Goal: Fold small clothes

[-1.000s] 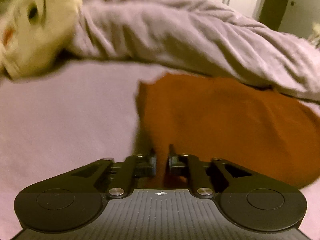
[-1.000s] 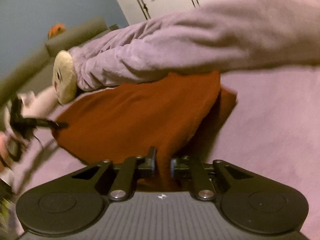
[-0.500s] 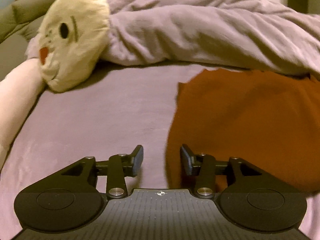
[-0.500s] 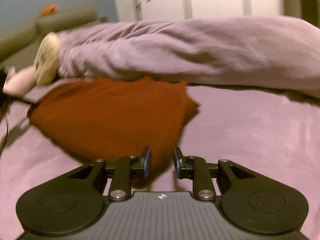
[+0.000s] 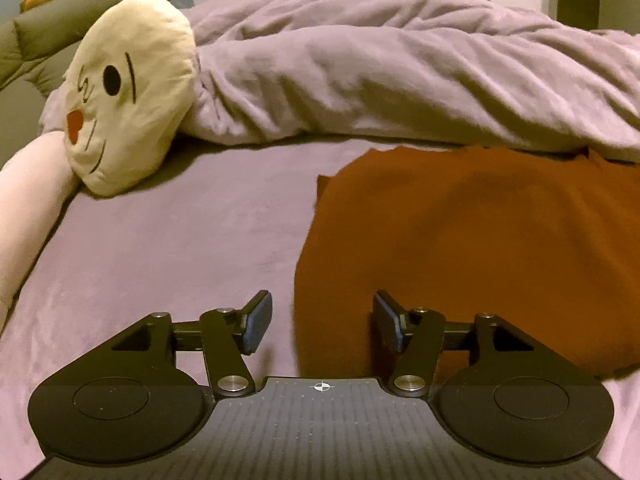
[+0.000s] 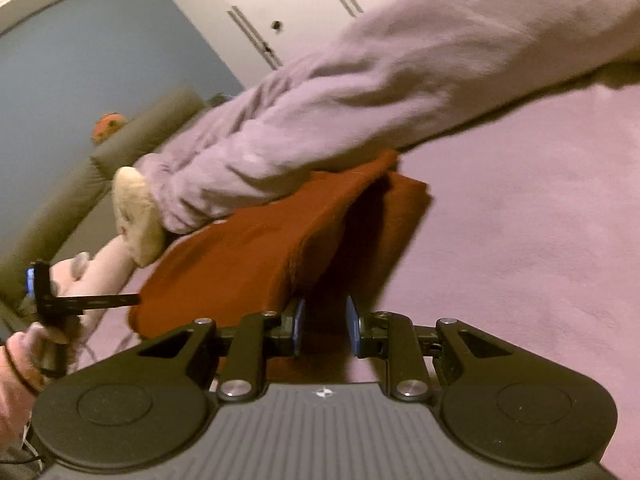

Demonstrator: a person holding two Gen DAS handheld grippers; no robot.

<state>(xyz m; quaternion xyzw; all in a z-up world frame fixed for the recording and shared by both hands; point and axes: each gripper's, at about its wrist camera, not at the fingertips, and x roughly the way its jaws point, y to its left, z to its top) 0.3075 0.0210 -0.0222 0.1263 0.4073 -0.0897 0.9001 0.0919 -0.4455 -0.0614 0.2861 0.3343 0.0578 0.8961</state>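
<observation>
**A soft brown garment is waiting on the bed for its next fold**

The rust-brown cloth (image 5: 480, 248) is lying on the lilac bed sheet (image 5: 180, 248), with its far edge tucked just under the bunched duvet (image 5: 400, 76). From the right side one layer is seeming to stand up a little over the other (a loose fold, I think).

The left hand-held gripper (image 5: 322, 322) is hovering with its jaws spread wide, over the near left edge of the cloth and gripping nothing. The right hand-held gripper (image 6: 323, 326) is sitting at the near corner with a narrow gap between the jaws; nothing is pinched, as far as I can see.

The cloth is looking light, limp and not slippery, so it is probably sagging when lifted by one point. I would be taking it at two corners of one edge, catching both layers. The round cream face pillow (image 5: 128, 92) is lying well apart, at the left.
</observation>
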